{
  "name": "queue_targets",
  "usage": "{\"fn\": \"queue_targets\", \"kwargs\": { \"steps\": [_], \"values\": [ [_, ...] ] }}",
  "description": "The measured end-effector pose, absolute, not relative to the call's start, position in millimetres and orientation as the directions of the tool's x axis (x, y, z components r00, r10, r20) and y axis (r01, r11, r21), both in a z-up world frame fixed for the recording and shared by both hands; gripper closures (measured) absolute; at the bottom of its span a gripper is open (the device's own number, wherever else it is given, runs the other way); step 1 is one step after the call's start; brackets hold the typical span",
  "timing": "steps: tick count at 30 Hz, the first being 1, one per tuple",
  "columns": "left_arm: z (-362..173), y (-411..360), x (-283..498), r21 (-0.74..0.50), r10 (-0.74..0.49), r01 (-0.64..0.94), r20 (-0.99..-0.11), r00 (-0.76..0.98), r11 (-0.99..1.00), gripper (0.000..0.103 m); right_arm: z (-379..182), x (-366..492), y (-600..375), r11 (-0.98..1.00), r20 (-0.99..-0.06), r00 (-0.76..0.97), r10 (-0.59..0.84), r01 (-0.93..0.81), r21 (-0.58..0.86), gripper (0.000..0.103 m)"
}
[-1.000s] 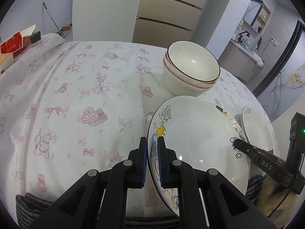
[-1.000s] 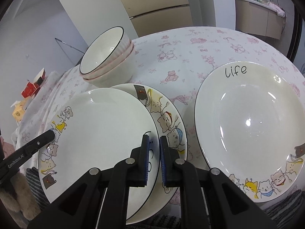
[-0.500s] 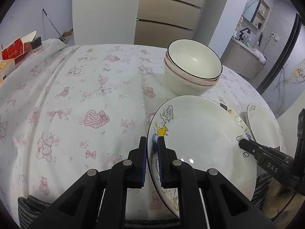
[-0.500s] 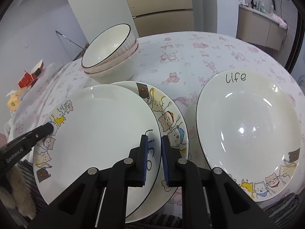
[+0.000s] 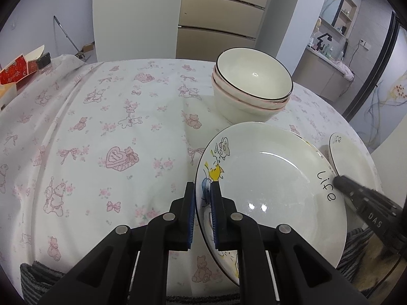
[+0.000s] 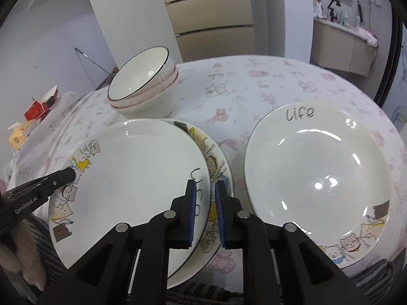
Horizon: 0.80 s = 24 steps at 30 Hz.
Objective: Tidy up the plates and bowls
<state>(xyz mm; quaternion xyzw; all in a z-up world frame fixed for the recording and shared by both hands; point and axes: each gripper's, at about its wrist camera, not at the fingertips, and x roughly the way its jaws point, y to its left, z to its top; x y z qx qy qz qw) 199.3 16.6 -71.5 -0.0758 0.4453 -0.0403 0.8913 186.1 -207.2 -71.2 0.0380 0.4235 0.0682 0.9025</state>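
**Top plate held at both rims, above the second plate**

Left tongs point(image 5: 202, 190) pinched tight on the near-left rim of the top plate point(image 5: 269, 183), by the cat drawings. Right tongs point(image 6: 205, 190) straddle the opposite rim at the word "life"; jaws narrow, and the rim sits between the pads, though contact there is not clear. Plate is tilted, overlapping a second plate point(image 6: 213, 162) underneath. A third plate point(image 6: 318, 178) lies flat just to the right on the worktop point(image 5: 101, 127). Stacked bowls point(image 5: 251, 86) stand behind.

Step in hand, by my reading: stacking the plates. Next: settle this one level and centred, then let go gently on both sides.
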Motion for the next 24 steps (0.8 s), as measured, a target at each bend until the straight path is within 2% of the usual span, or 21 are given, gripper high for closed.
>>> {"fn": "queue_targets", "kwargs": {
  "steps": [3, 6, 7, 14, 21, 24],
  "values": [
    [-71.8, 15.7, 199.2, -0.164, -0.133, 0.003, -0.788, 0.601, 0.986, 0.092, -61.2, 179.7, -210.2, 0.997, -0.714, 0.695, 0.083, -0.055, 0.062, 0.086],
    [-71.7, 15.1, 199.1, -0.161, -0.128, -0.002, -0.789, 0.601, 0.987, 0.092, -61.9, 182.2, -216.3, 0.996, -0.718, 0.69, 0.089, -0.05, 0.076, 0.075],
    [-71.9, 15.0, 199.3, -0.161, -0.127, -0.002, -0.788, 0.602, 0.987, 0.092, -64.1, 183.7, -218.6, 0.994, -0.726, 0.679, 0.108, -0.055, 0.097, 0.074],
    [-72.6, 11.9, 198.2, -0.136, -0.117, 0.018, -0.774, 0.622, 0.991, 0.092, -65.1, 183.5, -222.7, 0.989, -0.728, 0.671, 0.139, -0.061, 0.133, 0.074],
    [-81.2, 9.6, 203.5, -0.182, -0.171, 0.042, -0.79, 0.588, 0.982, 0.091, -70.2, 184.4, -222.0, 0.989, -0.743, 0.654, 0.143, -0.064, 0.135, 0.074],
    [-83.4, -1.3, 202.7, -0.113, -0.127, 0.061, -0.79, 0.6, 0.992, 0.088, -70.4, 183.8, -223.3, 0.989, -0.742, 0.655, 0.144, -0.062, 0.138, 0.074]
  ]
}}
